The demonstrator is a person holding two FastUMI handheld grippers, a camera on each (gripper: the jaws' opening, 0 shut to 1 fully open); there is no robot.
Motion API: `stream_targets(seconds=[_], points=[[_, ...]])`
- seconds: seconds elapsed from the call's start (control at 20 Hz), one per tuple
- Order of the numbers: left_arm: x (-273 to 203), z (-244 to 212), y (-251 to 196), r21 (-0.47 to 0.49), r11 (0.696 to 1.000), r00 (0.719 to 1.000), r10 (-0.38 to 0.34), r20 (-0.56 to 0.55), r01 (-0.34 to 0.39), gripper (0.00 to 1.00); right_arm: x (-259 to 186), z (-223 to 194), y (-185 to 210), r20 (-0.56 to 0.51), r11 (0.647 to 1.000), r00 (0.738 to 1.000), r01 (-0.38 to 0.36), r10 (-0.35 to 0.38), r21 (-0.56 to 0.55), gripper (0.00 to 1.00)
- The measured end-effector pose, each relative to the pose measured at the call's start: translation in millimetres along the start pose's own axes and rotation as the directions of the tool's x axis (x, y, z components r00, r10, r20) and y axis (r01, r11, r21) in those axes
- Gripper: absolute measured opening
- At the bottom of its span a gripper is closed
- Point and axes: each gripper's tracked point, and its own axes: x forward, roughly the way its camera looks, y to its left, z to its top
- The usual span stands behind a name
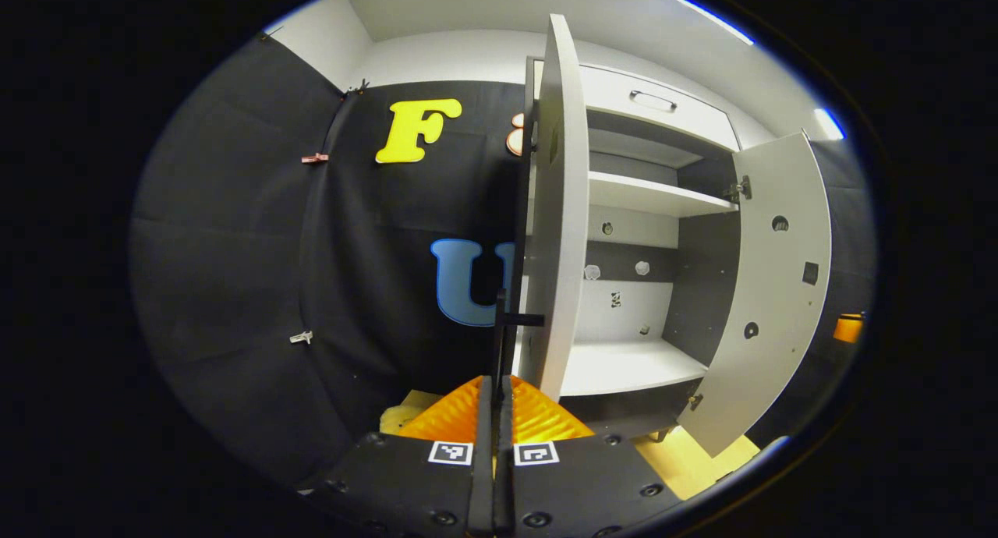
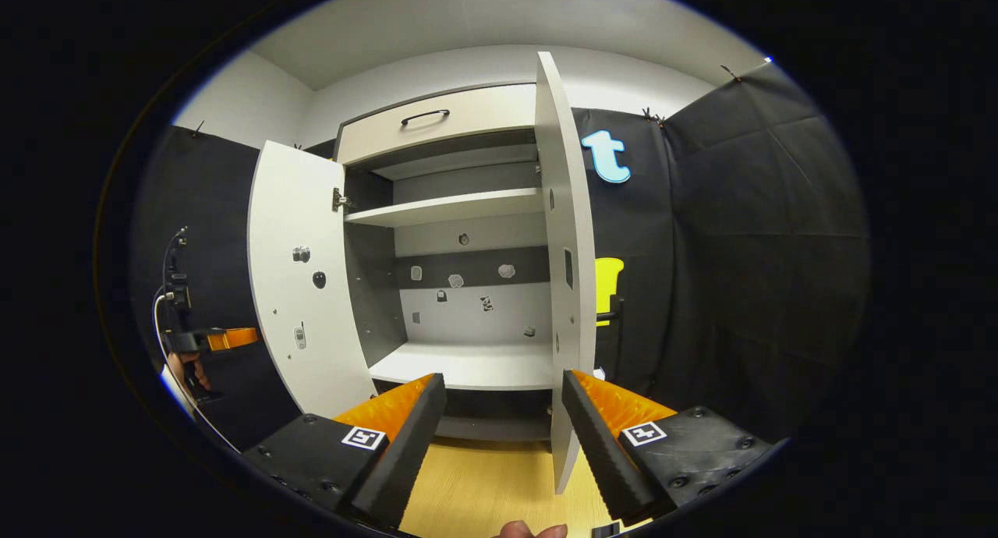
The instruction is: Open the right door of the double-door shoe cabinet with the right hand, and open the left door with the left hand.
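Both doors of the shoe cabinet [image 2: 460, 288] are standing open. The left gripper [image 1: 493, 413] is pressing its fingers together on the thin black handle [image 1: 503, 331] of the left door [image 1: 563, 210]. The right gripper [image 2: 503, 429] is hanging with fingers spread wide, the right door [image 2: 563, 249] edge-on between them.

Recording booth — black cloth wall [image 2: 741, 210], shoe cabinet [image 2: 460, 234].

Small items on the cabinet's back panel [image 2: 468, 277] are too tiny to identify
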Motion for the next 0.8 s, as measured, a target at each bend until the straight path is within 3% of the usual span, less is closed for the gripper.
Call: stream_targets(seconds=[0.05,0.1,0.15,0.25,0.3,0.35,0.6,0.75,0.8], points=[[-8.0,0.4,-4.2,-0.002,1.000,1.000,0.000,0.001,0.000,0.07,0.0,0.6,0.2,0.001,1.000,1.000,-0.003,0.003,0.000,0.98],[-14.6,1.1,-8.6,0.001,1.000,1.000,0.002,0.003,-0.002,0.03,-0.1,0.6,0.6,0.002,1.000,1.000,-0.005,0.005,0.001,0.94],[-21.3,1.3,-13.9,0.004,1.000,1.000,0.003,0.005,-0.003,0.20,0.5,1.3,1.2,0.003,1.000,1.000,-0.007,0.007,0.000,0.94],[-33.3,2.6,-27.6,0.012,1.000,1.000,-0.002,0.009,0.002,0.34,1.3,1.4,1.6,0.003,1.000,1.000,-0.013,0.013,0.002,0.94],[-38.6,4.5,-34.1,0.018,1.000,1.000,-0.009,0.012,0.008,0.41,2.4,1.8,2.3,0.003,1.000,1.000,-0.015,0.015,0.003,0.99],[-42.8,5.4,-41.0,0.024,1.000,1.000,-0.011,0.016,0.011,0.60,2.6,2.4,2.6,0.003,1.000,1.000,-0.017,0.017,0.004,0.99],[-56.8,11.1,-83.2,0.064,0.997,0.998,-0.052,0.045,0.049,0.94,2.9,2.3,1.6,0.002,1.000,1.000,-0.019,0.019,0.004,0.94],[-58.4,7.9,-115.4,0.031,0.996,0.995,-0.090,0.050,0.089,0.95,3.0,3.9,1.0,0.006,1.000,1.000,-0.021,0.021,0.010,0.98],[-58.0,7.8,-122.3,0.028,0.995,0.994,-0.099,0.051,0.098,0.95,3.3,4.8,-0.2,0.007,1.000,1.000,-0.018,0.018,0.008,0.94]])
